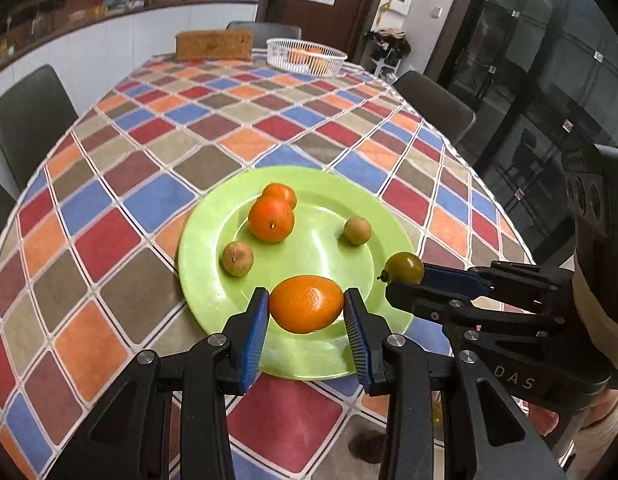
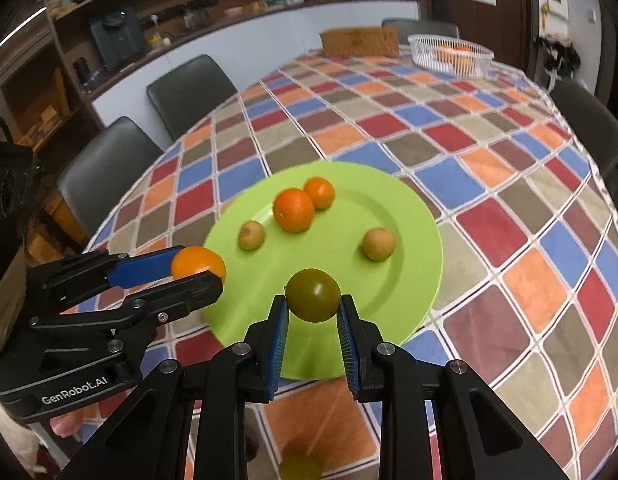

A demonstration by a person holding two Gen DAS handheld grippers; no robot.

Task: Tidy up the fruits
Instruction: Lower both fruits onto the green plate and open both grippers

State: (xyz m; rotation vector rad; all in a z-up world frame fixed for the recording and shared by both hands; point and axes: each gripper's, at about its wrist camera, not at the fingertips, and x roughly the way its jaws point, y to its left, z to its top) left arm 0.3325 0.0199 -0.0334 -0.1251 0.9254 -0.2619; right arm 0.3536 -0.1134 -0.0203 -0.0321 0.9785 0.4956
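Note:
A green plate (image 1: 213, 240) lies on the checked tablecloth; it also shows in the right wrist view (image 2: 421, 264). On it lie two orange tangerines (image 1: 271, 218) (image 1: 281, 194) and two small tan-brown fruits (image 1: 237, 258) (image 1: 357, 231). My left gripper (image 1: 306, 308) is shut on an orange citrus fruit (image 1: 307, 309) over the plate's near rim; this gripper also shows in the right wrist view (image 2: 197, 270). My right gripper (image 2: 313, 308) is shut on a green-brown tomato (image 2: 313, 295) over the plate's near edge; this gripper also shows in the left wrist view (image 1: 405, 276).
A white wire basket (image 1: 307, 56) with orange fruit and a brown woven box (image 1: 214, 45) stand at the table's far end. Dark chairs (image 1: 27, 116) (image 1: 433, 108) line both sides. A glass cabinet (image 1: 549, 80) stands at the right. A counter (image 2: 229, 40) runs behind.

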